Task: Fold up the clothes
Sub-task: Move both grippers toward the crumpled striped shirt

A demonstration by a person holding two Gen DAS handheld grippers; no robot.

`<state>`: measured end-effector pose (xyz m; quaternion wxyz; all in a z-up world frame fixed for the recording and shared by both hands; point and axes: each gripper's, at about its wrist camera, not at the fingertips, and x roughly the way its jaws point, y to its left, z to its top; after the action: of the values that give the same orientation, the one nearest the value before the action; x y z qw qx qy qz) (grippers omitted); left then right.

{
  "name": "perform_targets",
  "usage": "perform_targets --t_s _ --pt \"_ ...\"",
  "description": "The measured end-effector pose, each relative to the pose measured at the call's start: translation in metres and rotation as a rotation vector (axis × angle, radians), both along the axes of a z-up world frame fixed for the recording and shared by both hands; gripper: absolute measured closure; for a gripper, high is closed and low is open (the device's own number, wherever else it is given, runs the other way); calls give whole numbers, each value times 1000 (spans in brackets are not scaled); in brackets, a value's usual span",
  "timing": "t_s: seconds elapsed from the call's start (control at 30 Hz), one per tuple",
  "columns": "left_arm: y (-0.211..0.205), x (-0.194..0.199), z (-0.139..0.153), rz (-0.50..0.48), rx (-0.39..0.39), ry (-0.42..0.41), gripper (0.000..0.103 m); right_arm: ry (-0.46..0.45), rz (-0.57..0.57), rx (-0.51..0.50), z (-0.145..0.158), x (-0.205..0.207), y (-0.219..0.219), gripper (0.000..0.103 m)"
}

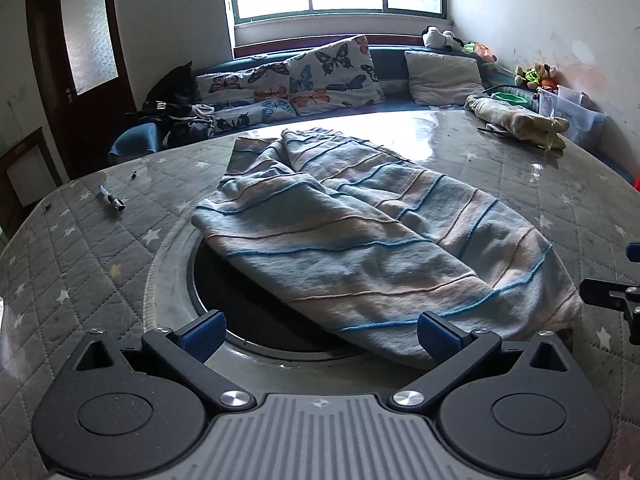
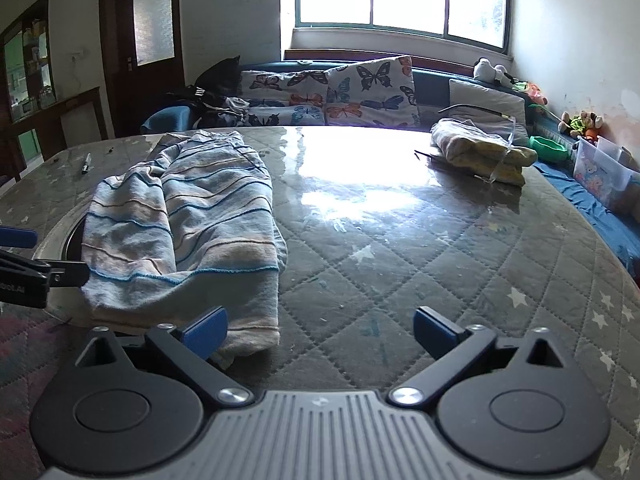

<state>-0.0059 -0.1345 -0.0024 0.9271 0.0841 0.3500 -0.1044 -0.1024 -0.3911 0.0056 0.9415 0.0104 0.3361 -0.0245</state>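
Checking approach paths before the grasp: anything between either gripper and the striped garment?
Nothing visible. The left gripper is open right at the striped garment hem; the right gripper is open at its near corner. The pen lies off to the side.

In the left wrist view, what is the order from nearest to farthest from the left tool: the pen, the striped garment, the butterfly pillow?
1. Striped garment: just ahead of the left tool, centre.
2. Pen: on the table, far left.
3. Butterfly pillow: on the sofa beyond the table, below the window.
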Motion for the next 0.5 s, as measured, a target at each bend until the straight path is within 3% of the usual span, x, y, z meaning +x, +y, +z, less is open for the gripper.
perform_targets --t_s 0.5 --pt "-9 8 3 -12 28 1 0 -17 57 42 9 17 37 17"
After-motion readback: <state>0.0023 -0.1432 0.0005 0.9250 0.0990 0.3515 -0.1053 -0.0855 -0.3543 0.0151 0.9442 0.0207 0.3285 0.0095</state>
